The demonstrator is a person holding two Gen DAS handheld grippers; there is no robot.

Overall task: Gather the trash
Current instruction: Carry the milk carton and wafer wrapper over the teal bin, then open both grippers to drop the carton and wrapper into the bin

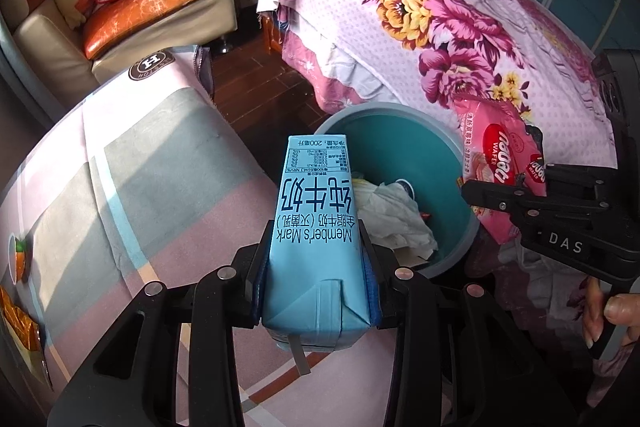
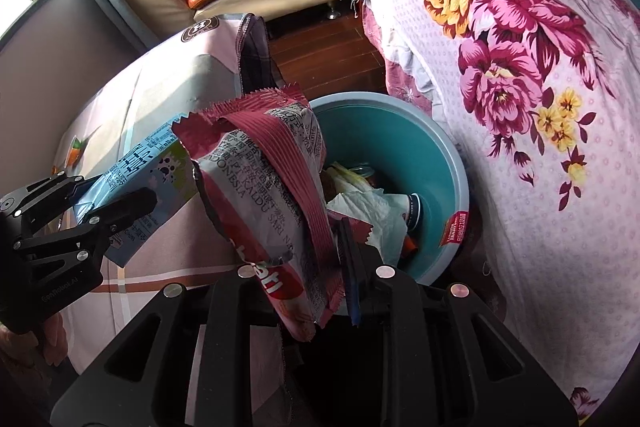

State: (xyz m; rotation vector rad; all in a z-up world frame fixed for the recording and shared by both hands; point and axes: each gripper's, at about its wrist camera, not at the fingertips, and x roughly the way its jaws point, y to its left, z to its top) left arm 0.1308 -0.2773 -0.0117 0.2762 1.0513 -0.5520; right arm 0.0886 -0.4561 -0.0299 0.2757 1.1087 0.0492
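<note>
Clamped in the left claw (image 1: pixel 316 291), a blue milk carton (image 1: pixel 316 227) stands nearest the lens, held by its flat side walls near the folded base, its far end tilted out toward the bin (image 1: pixel 460 163). Judging by the crisp edges, it is stiff card and probably empty and light; the pads sit on the broad faces, where it can dent but should not slip. Across from it the right claw (image 2: pixel 308 279) pinches a pink wafer wrapper (image 2: pixel 272 179) low down, so most of the film flops above the jaws. That film looks thin, slick and crinkly, nearly weightless; a pinch on a doubled fold or the crimped seam would hold best, since a single layer may slide out. Both pieces hang just short of the bin's rim, which stands on the floor between the floral bed (image 1: pixel 460 27) and a checked bedspread (image 1: pixel 140 167). Crumpled tissue (image 1: pixel 396 219) already lies inside
</note>
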